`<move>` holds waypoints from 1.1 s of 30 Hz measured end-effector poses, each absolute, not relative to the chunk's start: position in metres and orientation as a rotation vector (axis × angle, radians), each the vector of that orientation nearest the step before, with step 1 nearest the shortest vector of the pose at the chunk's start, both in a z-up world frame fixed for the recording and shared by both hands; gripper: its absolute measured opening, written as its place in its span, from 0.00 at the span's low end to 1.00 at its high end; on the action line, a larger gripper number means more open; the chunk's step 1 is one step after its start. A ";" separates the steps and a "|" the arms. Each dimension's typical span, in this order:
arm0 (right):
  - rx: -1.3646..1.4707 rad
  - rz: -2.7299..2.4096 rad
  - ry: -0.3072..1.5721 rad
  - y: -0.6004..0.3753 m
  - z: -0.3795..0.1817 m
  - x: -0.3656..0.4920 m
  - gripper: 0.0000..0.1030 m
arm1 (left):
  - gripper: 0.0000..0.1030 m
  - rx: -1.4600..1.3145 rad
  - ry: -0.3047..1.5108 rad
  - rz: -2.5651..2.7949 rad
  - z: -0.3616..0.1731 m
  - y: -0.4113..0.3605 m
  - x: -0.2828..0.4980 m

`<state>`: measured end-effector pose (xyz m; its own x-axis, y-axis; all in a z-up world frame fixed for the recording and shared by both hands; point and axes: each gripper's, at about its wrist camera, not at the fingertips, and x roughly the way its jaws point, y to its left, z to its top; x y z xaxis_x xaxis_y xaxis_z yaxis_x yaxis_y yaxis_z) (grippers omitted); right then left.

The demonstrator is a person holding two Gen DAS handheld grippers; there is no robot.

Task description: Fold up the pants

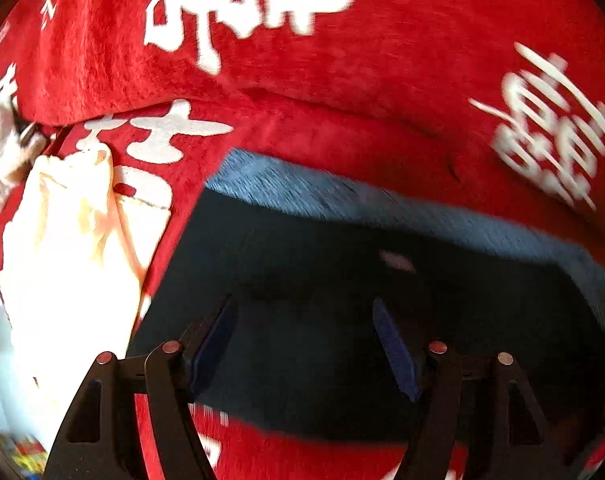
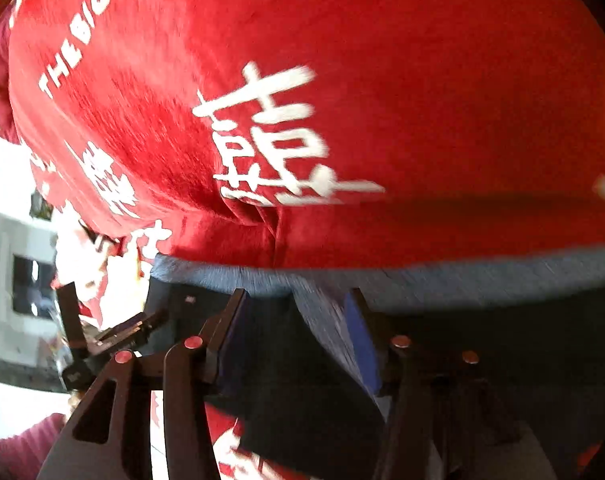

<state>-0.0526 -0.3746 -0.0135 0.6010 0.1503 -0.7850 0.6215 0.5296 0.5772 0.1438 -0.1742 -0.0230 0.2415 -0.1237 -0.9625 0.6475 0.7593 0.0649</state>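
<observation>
- Pants (image 1: 342,300): dark, with a lighter blue-grey edge, spread flat on a red cloth (image 1: 382,60) printed with white characters.
- Left gripper (image 1: 304,344): jaws parted about halfway, nothing clamped; poised over the pants, which fill the gap between the blue pads (image 1: 394,356) without touching them.
- Right gripper (image 2: 298,336): jaws parted to a middling width; a ridge of pants fabric (image 2: 326,328) between the fingers, lying against the right pad, no pinch apparent.
- Cream fabric (image 1: 70,260): bunched on the red cloth, left of the pants in the left wrist view.
- Both views motion-blurred.
</observation>
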 end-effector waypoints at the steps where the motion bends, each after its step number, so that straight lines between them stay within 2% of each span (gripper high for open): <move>1: 1.016 -0.347 0.902 -0.370 -0.008 -0.067 0.52 | 0.69 0.521 1.231 -0.584 -0.020 -0.174 0.130; 8: 1.179 -0.470 0.802 -0.336 0.012 -0.199 0.53 | 0.69 0.591 1.306 -0.937 -0.003 -0.208 0.020; 18: 1.505 -0.731 0.624 -0.204 -0.032 -0.376 0.55 | 0.69 0.682 1.391 -1.444 -0.012 -0.287 -0.153; 26: 1.686 -0.789 0.467 -0.150 -0.088 -0.432 0.55 | 0.70 0.736 1.424 -1.500 -0.033 -0.304 -0.204; 33: 1.748 -0.630 0.358 -0.154 -0.115 -0.423 0.54 | 0.69 0.799 1.386 -1.464 -0.053 -0.298 -0.218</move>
<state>-0.4228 -0.1541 -0.1154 0.8072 -0.0859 -0.5839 0.5456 -0.2686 0.7938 -0.2178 -0.2982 -0.0531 -0.3509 -0.1904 -0.9169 0.9260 0.0755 -0.3700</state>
